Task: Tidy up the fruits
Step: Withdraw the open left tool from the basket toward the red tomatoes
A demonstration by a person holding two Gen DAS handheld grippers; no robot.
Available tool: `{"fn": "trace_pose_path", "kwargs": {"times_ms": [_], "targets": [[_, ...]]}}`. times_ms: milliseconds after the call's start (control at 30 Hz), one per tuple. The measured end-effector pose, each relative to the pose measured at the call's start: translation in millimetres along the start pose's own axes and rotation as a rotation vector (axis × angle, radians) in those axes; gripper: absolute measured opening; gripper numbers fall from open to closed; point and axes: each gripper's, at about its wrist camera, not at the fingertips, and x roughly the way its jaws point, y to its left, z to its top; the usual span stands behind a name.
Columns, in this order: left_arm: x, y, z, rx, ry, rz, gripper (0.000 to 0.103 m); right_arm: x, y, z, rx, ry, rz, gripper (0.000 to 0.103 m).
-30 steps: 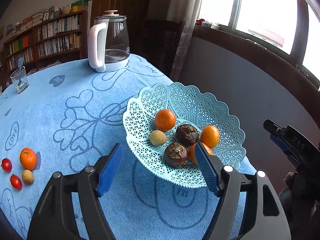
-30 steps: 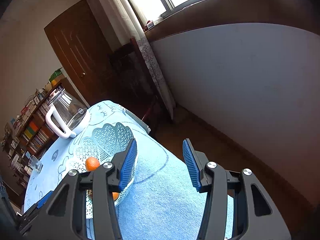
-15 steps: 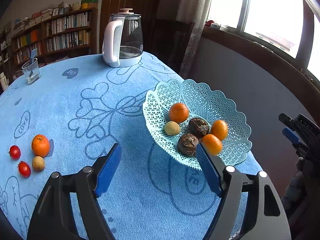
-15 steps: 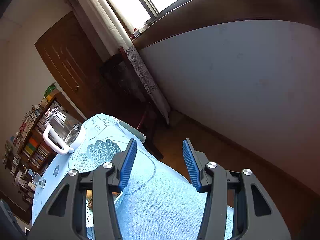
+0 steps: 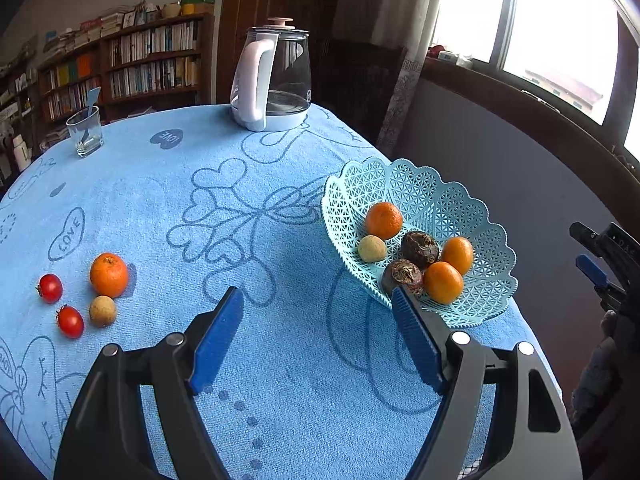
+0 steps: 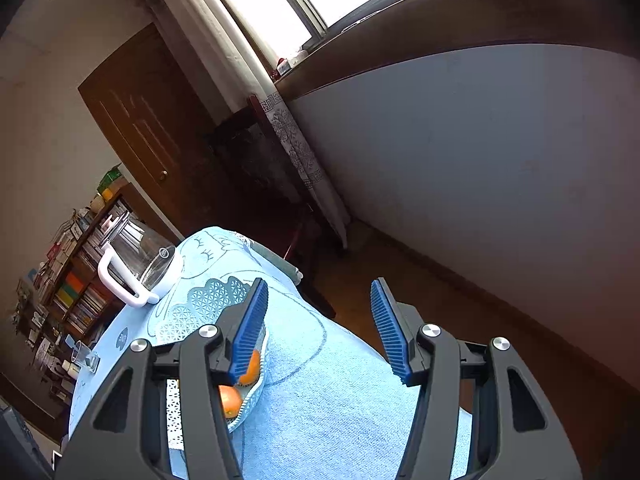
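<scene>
A light-blue lattice basket (image 5: 424, 196) sits near the table's right edge and holds three oranges (image 5: 383, 220), a small tan fruit (image 5: 372, 249) and two dark brown fruits (image 5: 420, 249). Loose on the blue cloth at the left lie an orange (image 5: 109, 275), two cherry tomatoes (image 5: 50, 288) and another tan fruit (image 5: 103, 311). My left gripper (image 5: 316, 300) hovers open over the cloth between the two groups, with nothing in it. My right gripper (image 6: 319, 286) is beside the basket (image 6: 200, 308) at the table edge; its jaws are opening and nothing is between them.
A glass kettle (image 5: 272, 80) with a white handle stands at the far edge of the table. A drinking glass (image 5: 85, 132) stands at the far left. Past the basket the table drops off to the floor and a grey wall (image 6: 500, 160). Bookshelves (image 5: 132, 64) stand behind.
The left gripper has drifted left, so the basket sits further right in its view and the loose fruits are more central. The right gripper's jaws have widened and its view has rolled slightly.
</scene>
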Motion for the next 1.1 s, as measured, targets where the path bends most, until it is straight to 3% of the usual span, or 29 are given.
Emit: {"fn": "trace_pose_path", "kwargs": {"times_ms": [167,300,1100], "targets": [[-3,10,-4,-0.017,0.002,0.015,0.076,0,6,-4,-0.022,0.015,0.021,0.056],[-5,16,-7,-0.027,0.002,0.027,0.076,3,18,-9,-0.065,0.038,0.058,0.063],[-24,80,-27,-0.132,-0.007,0.147,0.076,-4,99,-70,-0.312,0.156,0.239,0.064]]}}
